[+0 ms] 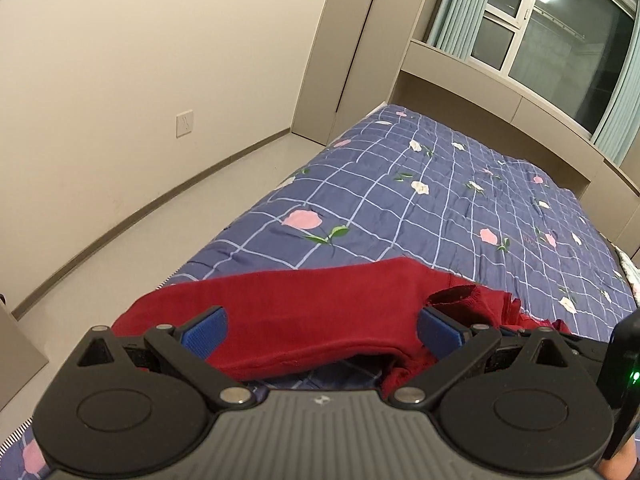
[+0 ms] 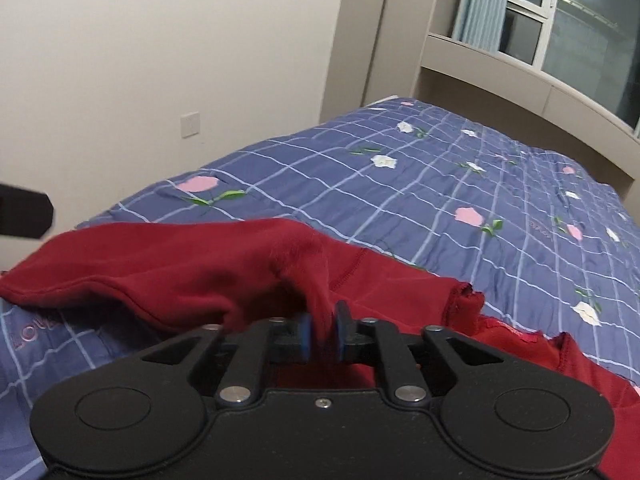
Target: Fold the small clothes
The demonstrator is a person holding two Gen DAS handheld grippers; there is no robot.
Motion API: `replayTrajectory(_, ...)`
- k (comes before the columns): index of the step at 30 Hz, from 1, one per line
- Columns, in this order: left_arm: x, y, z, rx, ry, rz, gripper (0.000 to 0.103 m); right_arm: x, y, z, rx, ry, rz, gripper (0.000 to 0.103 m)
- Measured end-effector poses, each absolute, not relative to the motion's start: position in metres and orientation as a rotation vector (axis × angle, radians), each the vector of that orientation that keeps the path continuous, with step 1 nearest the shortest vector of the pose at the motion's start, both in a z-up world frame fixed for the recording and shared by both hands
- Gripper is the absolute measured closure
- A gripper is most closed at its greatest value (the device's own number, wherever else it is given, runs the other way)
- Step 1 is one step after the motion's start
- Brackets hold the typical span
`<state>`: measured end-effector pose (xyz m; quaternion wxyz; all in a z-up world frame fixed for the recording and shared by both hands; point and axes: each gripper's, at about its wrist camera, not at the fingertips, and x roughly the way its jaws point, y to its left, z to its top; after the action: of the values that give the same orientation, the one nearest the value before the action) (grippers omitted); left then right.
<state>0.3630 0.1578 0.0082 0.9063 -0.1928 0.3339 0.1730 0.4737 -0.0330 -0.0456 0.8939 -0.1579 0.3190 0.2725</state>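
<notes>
A dark red garment (image 1: 304, 304) lies crumpled on the near end of the bed, one frayed edge (image 1: 456, 296) turned up. My left gripper (image 1: 322, 328) hangs just over it, open wide, its blue pads (image 1: 204, 330) on either side of a flat stretch of the cloth without pressing it. In the right wrist view the same red garment (image 2: 180, 276) rises in a ridge that runs down between the blue pads (image 2: 306, 334) of my right gripper (image 2: 323, 334). Those jaws stand a little apart, open, with the fold still lying in the narrow gap.
The bed carries a blue quilt (image 1: 400, 200) with a white grid and flowers, seen again as the quilt (image 2: 420, 200). Bare floor (image 1: 120, 264) and a wall lie to the left. A window ledge (image 1: 500, 92) runs behind the bed. A black device with a green light (image 1: 626, 364) sits at the right edge.
</notes>
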Motion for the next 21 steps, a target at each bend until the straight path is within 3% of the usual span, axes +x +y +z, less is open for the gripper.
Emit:
replayTrajectory(1,0.363,0.157,0.008,-0.398,0.691,0.355,0.001,0.477,-0.034,-0.046,-0.32,0.673,0.587,0.051)
replayTrajectory(2,0.363,0.156,0.007,-0.398,0.693,0.353,0.001,0.476,-0.038,-0.044,-0.305,0.675,0.618,0.043)
replayTrajectory(7,0.371,0.146,0.0,-0.391,0.712,0.337,0.001,0.449,-0.092,-0.029,-0.213,0.65,0.599,0.015)
replayTrajectory(14,0.4,0.113,-0.014,-0.314,0.725,0.263,0.0,0.44,-0.222,-0.031,-0.112,0.596,0.213,0.012)
replayTrajectory(21,0.443,0.072,-0.036,-0.216,0.751,0.238,0.0,0.483,-0.303,-0.055,-0.121,0.596,-0.152,0.01)
